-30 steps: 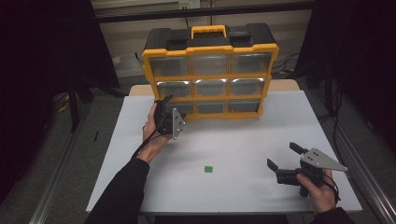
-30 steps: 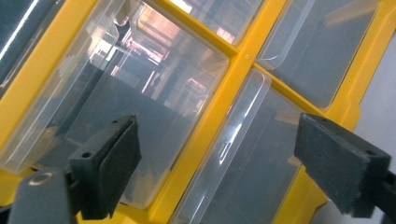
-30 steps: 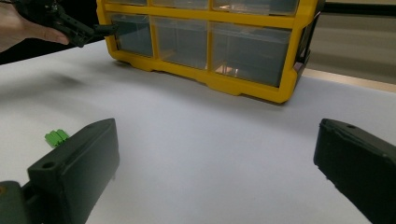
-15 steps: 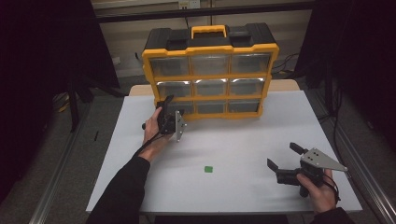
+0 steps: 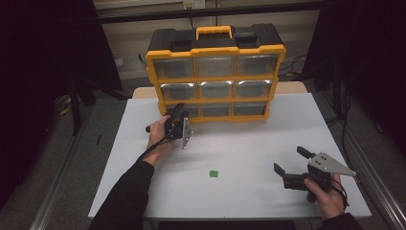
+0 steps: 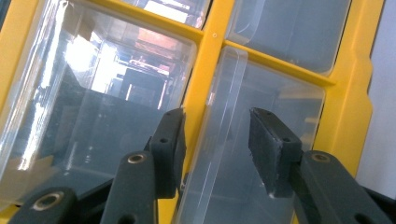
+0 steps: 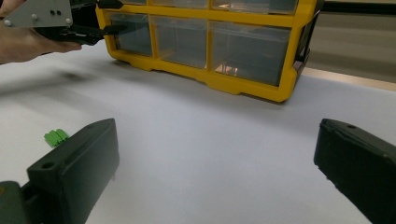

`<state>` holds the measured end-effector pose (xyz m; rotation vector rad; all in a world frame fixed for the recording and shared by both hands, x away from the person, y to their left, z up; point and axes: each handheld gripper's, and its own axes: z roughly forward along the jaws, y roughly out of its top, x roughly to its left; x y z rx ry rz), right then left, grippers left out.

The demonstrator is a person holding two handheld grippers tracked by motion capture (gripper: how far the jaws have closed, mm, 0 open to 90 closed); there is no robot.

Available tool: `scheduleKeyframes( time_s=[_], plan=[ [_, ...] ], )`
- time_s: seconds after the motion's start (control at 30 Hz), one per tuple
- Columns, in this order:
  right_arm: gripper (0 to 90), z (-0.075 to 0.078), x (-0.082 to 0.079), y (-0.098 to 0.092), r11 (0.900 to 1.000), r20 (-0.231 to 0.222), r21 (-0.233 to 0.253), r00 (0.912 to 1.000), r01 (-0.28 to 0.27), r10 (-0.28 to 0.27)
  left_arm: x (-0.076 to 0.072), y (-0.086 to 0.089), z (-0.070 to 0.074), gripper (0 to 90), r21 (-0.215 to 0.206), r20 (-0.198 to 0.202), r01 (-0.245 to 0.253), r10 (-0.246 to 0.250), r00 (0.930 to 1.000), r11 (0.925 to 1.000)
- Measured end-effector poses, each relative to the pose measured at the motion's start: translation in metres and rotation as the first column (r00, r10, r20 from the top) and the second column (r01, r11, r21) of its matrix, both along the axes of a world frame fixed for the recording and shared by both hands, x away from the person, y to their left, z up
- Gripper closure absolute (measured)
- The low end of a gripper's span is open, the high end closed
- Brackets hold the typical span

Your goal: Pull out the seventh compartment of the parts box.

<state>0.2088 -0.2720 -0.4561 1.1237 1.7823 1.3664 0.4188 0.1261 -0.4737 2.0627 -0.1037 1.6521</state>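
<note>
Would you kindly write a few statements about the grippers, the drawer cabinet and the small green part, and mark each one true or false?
1. The left gripper is up against the bottom-left drawer of the yellow drawer cabinet. True.
2. The right gripper is shut on the green part. False: it is open and holds nothing; the part lies loose on the white table.
3. The cabinet has nine clear drawers in three rows. True.
4. The green part sits inside a drawer. False: it lies on the table, between the two grippers.
5. The left gripper's jaws are fully closed. False: they stand apart around a raised clear edge of the drawer front.
</note>
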Motion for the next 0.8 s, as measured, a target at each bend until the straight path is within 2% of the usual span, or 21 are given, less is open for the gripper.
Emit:
scheduleKeyframes(
  time_s=[0.13,0.23,0.27,0.33,0.37,0.4,0.43,0.47,0.5,0.57,0.6,0.67,0.7,0.8],
  plan=[
    [0.1,-0.0002,0.0003,-0.0001,1.000,0.003,0.002,1.0000,-0.001,0.001,-0.0001,-0.0006,0.0000,61.6,0.023,0.009,-0.007,0.007,0.9999,0.9997],
    [0.1,-0.0001,0.0000,-0.0002,1.000,-0.001,-0.003,1.0000,0.000,0.000,0.0005,-0.0007,-0.0014,64.2,0.017,-0.004,0.000,0.000,1.0000,0.9999],
    [0.0,0.0000,0.0000,-0.0001,1.000,-0.001,-0.002,1.0000,0.002,-0.002,0.0000,-0.0002,-0.0001,64.8,0.048,0.004,-0.011,0.011,0.9999,0.9988],
    [0.1,-0.0001,0.0001,-0.0001,1.000,-0.001,-0.003,1.0000,0.001,-0.001,0.0012,-0.0002,-0.0010,65.5,0.047,0.005,-0.011,0.011,0.9999,0.9988],
    [0.1,-0.0001,0.0001,-0.0001,1.000,-0.001,-0.003,1.0000,0.001,-0.001,0.0034,-0.0012,-0.0031,65.6,0.019,0.021,0.006,-0.006,0.9998,0.9998],
    [0.1,-0.0001,0.0001,0.0000,1.000,-0.001,-0.002,1.0000,0.000,0.000,0.0034,-0.0012,-0.0031,65.7,0.019,0.021,0.006,-0.006,0.9998,0.9998],
    [0.1,-0.0001,0.0000,0.0001,1.000,0.000,-0.001,1.0000,0.000,0.000,0.0031,0.0001,-0.0016,65.7,0.057,0.009,-0.014,0.014,0.9999,0.9983],
    [0.1,-0.0002,0.0002,0.0002,1.000,0.002,0.000,1.0000,-0.001,0.001,0.0031,0.0001,-0.0016,65.5,0.057,0.009,-0.014,0.014,0.9999,0.9983],
    [0.1,-0.0001,0.0000,-0.0001,1.000,0.000,-0.002,1.0000,-0.002,0.002,0.0042,-0.0002,-0.0036,65.5,0.037,0.014,-0.007,0.006,0.9999,0.9993],
    [0.1,0.0000,-0.0001,-0.0001,1.000,-0.001,-0.001,1.0000,0.001,-0.001,0.0049,-0.0001,-0.0023,65.6,0.050,0.014,-0.004,0.003,0.9999,0.9987],
    [0.1,-0.0001,0.0000,-0.0001,1.000,0.000,-0.001,1.0000,0.001,-0.001,0.0050,-0.0002,-0.0036,67.2,0.027,0.015,-0.007,0.007,0.9999,0.9996],
    [0.1,-0.0001,0.0002,0.0001,1.000,0.000,-0.002,1.0000,-0.001,0.001,0.0057,-0.0010,-0.0038,67.9,0.028,0.024,-0.010,0.010,0.9997,0.9995],
    [0.1,-0.0001,0.0003,0.0000,1.000,0.000,-0.002,1.0000,-0.001,0.001,0.0044,-0.0003,-0.0011,69.1,0.083,0.035,-0.028,0.025,0.9991,0.9962],
    [0.1,-0.0003,0.0003,0.0006,1.000,0.000,-0.001,1.0000,-0.002,0.002,0.0049,-0.0005,-0.0010,70.9,0.076,0.040,-0.024,0.021,0.9990,0.9969]
  ],
)
